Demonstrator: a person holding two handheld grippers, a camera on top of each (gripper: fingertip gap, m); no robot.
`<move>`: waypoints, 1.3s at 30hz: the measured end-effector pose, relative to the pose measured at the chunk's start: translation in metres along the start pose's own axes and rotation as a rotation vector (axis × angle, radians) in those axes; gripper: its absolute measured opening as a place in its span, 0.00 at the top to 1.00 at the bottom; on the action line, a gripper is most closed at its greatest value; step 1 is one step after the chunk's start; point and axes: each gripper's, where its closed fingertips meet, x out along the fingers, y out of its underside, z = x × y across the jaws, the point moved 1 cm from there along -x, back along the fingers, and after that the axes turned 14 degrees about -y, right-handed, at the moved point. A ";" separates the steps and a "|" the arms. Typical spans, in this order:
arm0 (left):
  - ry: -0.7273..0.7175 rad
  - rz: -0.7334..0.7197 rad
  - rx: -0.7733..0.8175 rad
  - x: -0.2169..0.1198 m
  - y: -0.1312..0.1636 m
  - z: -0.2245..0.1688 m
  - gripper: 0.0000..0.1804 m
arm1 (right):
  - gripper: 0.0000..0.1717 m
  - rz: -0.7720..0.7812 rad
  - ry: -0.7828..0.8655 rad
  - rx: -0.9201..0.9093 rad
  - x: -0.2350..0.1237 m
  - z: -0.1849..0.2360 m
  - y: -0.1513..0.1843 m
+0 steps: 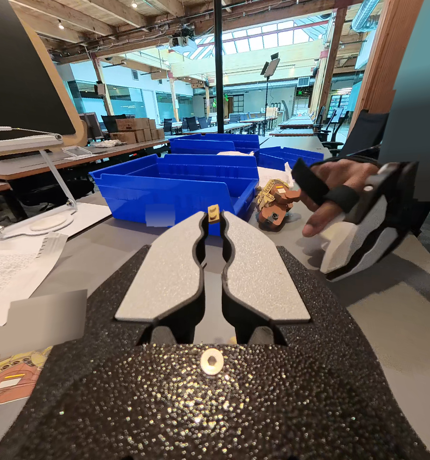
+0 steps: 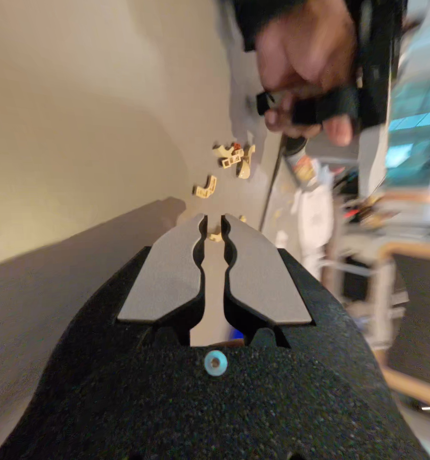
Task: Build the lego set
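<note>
My left gripper [image 1: 213, 216] is shut on a small tan two-stud plate [image 1: 213, 212], pinched upright at the fingertips above the grey table [image 1: 109, 249]. A brown and tan brick model [image 1: 275, 204] lies on its side to the right, beside a blue bin [image 1: 159, 194]. My right gripper [image 1: 333, 251] shows there too, pointing down at the table. In the right wrist view my right gripper [image 2: 214, 217] has its jaws slightly apart low over the table. A small tan piece [image 2: 214, 236] lies between the fingers, not clearly pressed. A tan arch brick [image 2: 205, 188] lies just ahead.
A cluster of tan bricks [image 2: 236, 159] lies farther ahead on the table. More blue bins [image 1: 234, 142] stand behind the first. Papers [image 1: 15, 261] and a white stand [image 1: 47, 219] are at the left. A printed picture sheet [image 1: 7, 380] lies near left. One gripper's finger ends stand about 15 centimeters off the other's.
</note>
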 end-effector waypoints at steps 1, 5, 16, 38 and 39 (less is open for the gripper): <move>-0.001 0.001 -0.005 0.000 0.000 0.000 0.96 | 0.94 -0.027 -0.062 0.185 0.005 -0.003 -0.002; -0.007 0.015 -0.016 0.002 0.004 0.000 0.96 | 0.87 0.003 -0.249 0.655 0.030 -0.003 0.002; -0.017 0.008 0.008 -0.001 0.000 0.002 0.96 | 1.00 0.015 -0.166 0.592 0.040 -0.026 0.005; -0.044 0.059 0.055 0.000 0.006 0.009 0.96 | 0.89 0.073 -0.257 0.176 0.043 -0.055 0.052; -0.049 0.062 0.060 0.000 0.006 0.011 0.96 | 0.85 0.082 -0.263 0.067 0.047 -0.056 0.051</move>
